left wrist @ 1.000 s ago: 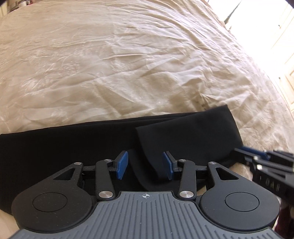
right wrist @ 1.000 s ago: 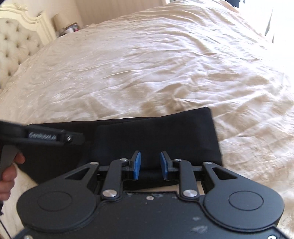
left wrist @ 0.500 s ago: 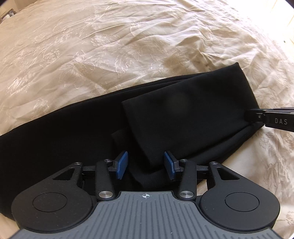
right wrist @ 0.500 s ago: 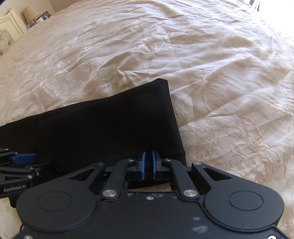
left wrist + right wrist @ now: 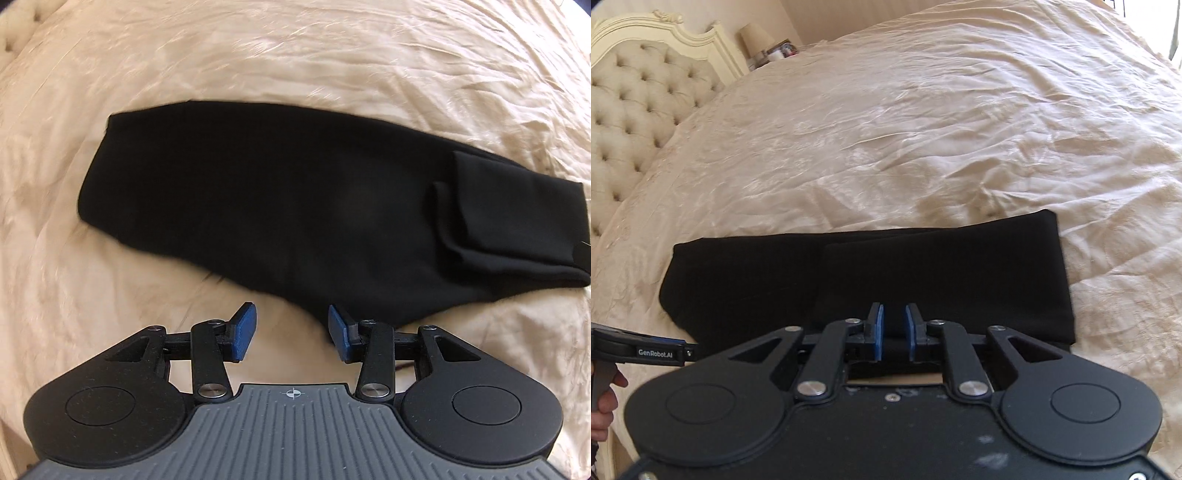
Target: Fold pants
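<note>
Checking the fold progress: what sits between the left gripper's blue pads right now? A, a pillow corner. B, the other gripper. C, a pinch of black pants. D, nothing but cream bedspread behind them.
D: the left gripper is open over bare bedspread, beside the black pants.

Left gripper (image 5: 291,332): black linkage arms, silver pivot screws, blue pads (image 5: 243,330), grey ribbed housing, small crosshair mark at housing centre. Right gripper (image 5: 894,330): same black linkage, blue pads, scuffed black housing. Left unit's side reads white "GenRobot.AI". Hand (image 5: 604,400) on its handle; sleeve indiscernible.
</note>
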Available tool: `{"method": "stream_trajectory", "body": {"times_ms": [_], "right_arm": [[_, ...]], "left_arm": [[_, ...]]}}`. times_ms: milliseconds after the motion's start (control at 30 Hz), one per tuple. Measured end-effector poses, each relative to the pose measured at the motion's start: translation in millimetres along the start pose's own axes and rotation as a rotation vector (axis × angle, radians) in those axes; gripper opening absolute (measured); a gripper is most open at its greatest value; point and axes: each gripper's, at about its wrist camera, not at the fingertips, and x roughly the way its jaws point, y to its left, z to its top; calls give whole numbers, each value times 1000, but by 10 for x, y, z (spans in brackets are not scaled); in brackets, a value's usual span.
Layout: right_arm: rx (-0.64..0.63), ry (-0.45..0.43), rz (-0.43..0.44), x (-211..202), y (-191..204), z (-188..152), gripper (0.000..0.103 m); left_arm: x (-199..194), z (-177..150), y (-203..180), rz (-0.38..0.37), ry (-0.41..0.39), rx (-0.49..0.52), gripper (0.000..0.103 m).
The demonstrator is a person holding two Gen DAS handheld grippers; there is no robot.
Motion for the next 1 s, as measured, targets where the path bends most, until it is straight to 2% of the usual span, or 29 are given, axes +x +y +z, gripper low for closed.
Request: {"method": "stream_trajectory", "body": {"times_ms": [200,400,700,900,1000], "right_arm": [[-131,88,146,68,603,-273,16],[-230,151,216,176,1180,-486,16],[-187,139,129,594,1693,-391,16],[-115,244,-10,1096,1770,-578,14],[-79,251,-52,1213,1766,-621,13]], "left_arm": [[-56,-394,240,-3,38,-79,42],[-39,-434,455,-34,21,-82,42],[-47,-215,955,-72,-40,-36,42],[76,-103,1268,-117,-54,-31,42],[121,-51,1428,-141,-68,-42,42]]}}
